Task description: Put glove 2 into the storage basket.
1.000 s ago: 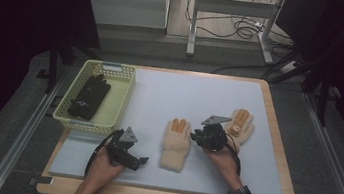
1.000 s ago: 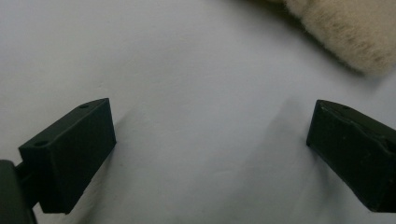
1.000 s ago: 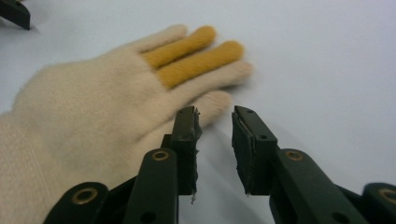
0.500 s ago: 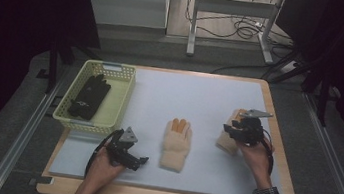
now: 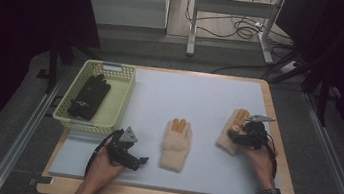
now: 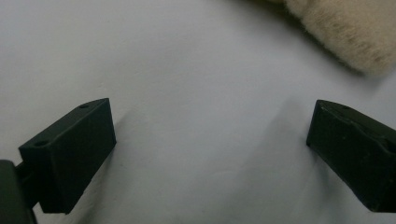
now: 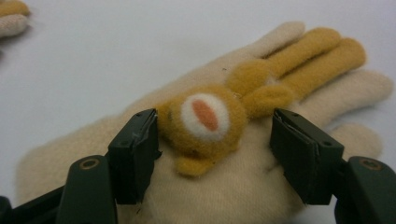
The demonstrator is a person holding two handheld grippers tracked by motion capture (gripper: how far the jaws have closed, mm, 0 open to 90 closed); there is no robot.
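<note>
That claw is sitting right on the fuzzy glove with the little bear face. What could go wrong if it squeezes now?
The right claw stands open, its jaws either side of the raised bear patch on the cream glove. Closing here may pinch just the patch, so the glove could dangle or slip free when lifted. The glove also lies near the table's right edge, so a nudge might push it off.

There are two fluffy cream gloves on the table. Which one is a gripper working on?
The cream glove near the table's right edge: the right gripper straddles its orange patch. The middle glove lies untouched.
</note>
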